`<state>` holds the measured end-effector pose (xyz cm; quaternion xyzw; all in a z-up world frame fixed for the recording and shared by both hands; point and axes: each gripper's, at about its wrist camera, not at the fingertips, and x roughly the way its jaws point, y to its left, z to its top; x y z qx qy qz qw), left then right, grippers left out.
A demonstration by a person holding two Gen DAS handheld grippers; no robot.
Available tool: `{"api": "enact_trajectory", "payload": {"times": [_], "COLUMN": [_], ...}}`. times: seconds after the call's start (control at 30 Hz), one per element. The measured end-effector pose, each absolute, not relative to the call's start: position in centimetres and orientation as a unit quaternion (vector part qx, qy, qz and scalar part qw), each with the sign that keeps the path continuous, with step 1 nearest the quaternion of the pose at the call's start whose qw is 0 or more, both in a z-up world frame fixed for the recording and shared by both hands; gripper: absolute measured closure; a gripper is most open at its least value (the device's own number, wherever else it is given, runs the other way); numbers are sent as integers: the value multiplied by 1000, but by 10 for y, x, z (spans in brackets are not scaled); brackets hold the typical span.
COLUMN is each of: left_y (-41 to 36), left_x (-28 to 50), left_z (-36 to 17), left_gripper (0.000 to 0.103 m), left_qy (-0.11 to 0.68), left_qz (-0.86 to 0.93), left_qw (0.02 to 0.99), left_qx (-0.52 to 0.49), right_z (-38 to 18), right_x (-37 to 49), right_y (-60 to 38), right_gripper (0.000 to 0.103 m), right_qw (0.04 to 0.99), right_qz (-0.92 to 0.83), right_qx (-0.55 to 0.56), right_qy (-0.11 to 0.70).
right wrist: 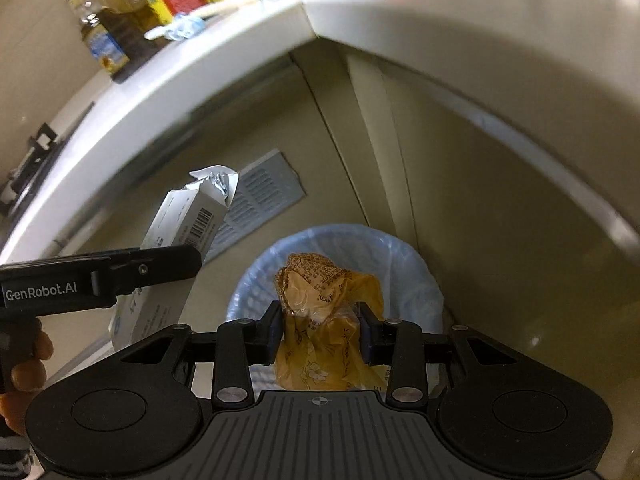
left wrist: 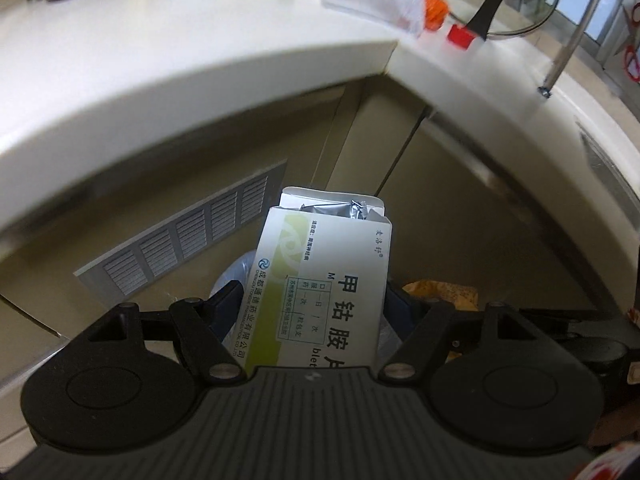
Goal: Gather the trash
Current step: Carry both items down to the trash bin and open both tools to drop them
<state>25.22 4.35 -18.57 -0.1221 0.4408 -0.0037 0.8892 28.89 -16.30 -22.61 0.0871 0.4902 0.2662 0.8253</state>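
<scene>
1. Your left hand-held gripper (left wrist: 310, 300) pinches a white and green medicine box (left wrist: 320, 280) between its widely set jaws; the box stands up along the fingers, its top flap open with crumpled foil showing inside
2. Your right hand-held gripper (right wrist: 322, 332) pinches a crumpled yellow wrapper (right wrist: 328, 320) between its dark pads, jaws fairly close together
3. Seen from the right wrist, the wrapper hangs over a round bin (right wrist: 400, 264) lined with a pale blue bag; the bin stands on the floor in the corner where two beige cabinet fronts meet
4. In the same view the medicine box (right wrist: 188, 220) sits to the left of the bin, tilted, held by your left hand-held gripper (right wrist: 168, 264), with your fingers (right wrist: 28, 364) on its handle
5. A grey vent grille (left wrist: 180, 236) is set in the cabinet front behind the box
6. Above, the white bench (left wrist: 160, 48) carries bottles, packets and a glass pot lid (left wrist: 500, 0), all blurred
</scene>
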Motion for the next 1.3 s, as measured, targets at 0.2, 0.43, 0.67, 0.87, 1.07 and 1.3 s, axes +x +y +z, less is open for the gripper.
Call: {"api": "enact_trajectory", "payload": {"times": [0.2,0.43,0.67,0.87,1.07,1.3], "left_y": [43,43,41,43,54,60], "left_x": [272,288,291,278,267,259], "left_z": [-230,-265,-283,-271,-263,-260], "left_gripper": [30,31,29,29,29,29], "left_qy": [466,495,523,520,522,521], "left_qz": [5,-1,-8,0,18,30], "left_qw": [875,860,843,847,846,846], "left_qx": [-128,-123,-127,-113,-112,-107], "right_z": [-257,-281,-292,-292,-296,-304], "right_x": [302,314,317,318,317,319], "right_y": [-164,-161,-158,-154,-144,-133], "right_gripper": [66,66,66,66,65,32], "right_qw": [821,815,810,806,803,806], "right_qz": [249,235,233,244,253,246], "right_qx": [97,102,101,93,84,84], "right_qy": [505,519,528,531,533,532]}}
